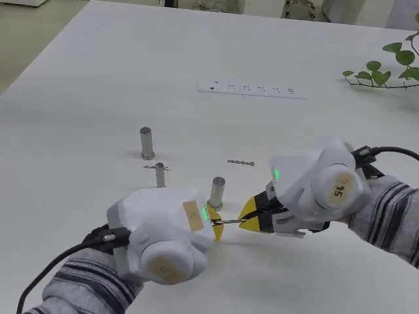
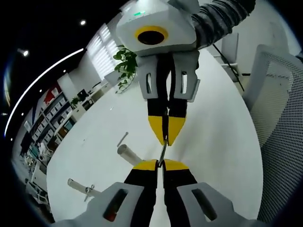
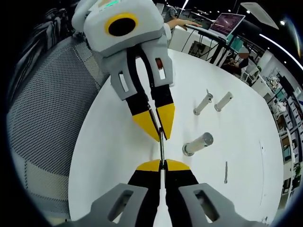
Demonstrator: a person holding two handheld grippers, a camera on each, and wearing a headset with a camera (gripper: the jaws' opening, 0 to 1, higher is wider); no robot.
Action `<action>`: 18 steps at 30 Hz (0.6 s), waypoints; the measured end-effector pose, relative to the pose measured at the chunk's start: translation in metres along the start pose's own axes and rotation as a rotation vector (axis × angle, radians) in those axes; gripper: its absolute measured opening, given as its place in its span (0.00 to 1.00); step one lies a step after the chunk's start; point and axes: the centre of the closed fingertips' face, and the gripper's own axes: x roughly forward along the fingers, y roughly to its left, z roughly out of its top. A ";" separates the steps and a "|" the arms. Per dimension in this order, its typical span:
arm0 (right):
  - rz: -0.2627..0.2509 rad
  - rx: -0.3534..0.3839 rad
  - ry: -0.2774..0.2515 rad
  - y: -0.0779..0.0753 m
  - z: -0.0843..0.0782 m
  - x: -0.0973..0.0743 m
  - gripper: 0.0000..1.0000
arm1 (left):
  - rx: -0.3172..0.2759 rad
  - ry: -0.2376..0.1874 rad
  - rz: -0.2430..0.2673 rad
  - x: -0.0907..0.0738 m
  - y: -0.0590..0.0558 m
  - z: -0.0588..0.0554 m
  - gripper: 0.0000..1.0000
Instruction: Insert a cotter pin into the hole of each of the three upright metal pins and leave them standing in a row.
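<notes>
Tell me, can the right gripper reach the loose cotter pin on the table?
Probably yes: bare table separates the right gripper from the loose cotter pin, but its jaws hold another cotter pin.

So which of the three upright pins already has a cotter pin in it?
The middle one: a cotter pin crosses it near its top. The far pin and the near pin have none.

Bright, even overhead light washes the white table (image 1: 78, 98), leaving only pale, soft-edged shadows under the left gripper (image 1: 214, 230) and right gripper (image 1: 251, 221), whose white shells look nearly overexposed. The head view is slightly soft, so the cotter pin (image 1: 229, 222) clamped between both grippers' tips is a faint line. In the gripper views it is sharper, fisheye distortion bends the table edge around each gripper, and ceiling light strips (image 2: 42, 80) glare beyond the left gripper.
</notes>
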 end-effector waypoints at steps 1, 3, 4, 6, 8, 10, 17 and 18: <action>-0.004 0.003 -0.005 0.000 0.000 0.000 0.00 | -0.014 -0.007 0.004 0.000 0.002 0.000 0.00; -0.019 0.011 -0.015 -0.003 0.000 -0.001 0.00 | -0.056 -0.021 0.014 0.000 0.004 0.001 0.00; -0.027 0.012 -0.018 -0.004 0.000 -0.002 0.00 | -0.079 -0.029 0.021 0.000 0.006 0.001 0.00; -0.045 0.013 -0.023 -0.008 -0.001 -0.003 0.00 | -0.120 -0.042 0.036 0.000 0.010 0.001 0.00; -0.061 0.016 -0.024 -0.011 -0.002 -0.004 0.00 | -0.153 -0.040 0.046 0.000 0.014 -0.002 0.00; -0.083 0.028 -0.029 -0.016 -0.003 -0.006 0.00 | -0.178 -0.039 0.060 -0.001 0.017 -0.004 0.00; -0.141 0.060 -0.036 -0.030 -0.009 -0.012 0.00 | -0.325 -0.085 0.100 -0.002 0.029 -0.004 0.02; -0.143 0.062 -0.038 -0.031 -0.010 -0.012 0.00 | -0.339 -0.090 0.103 -0.002 0.030 -0.003 0.03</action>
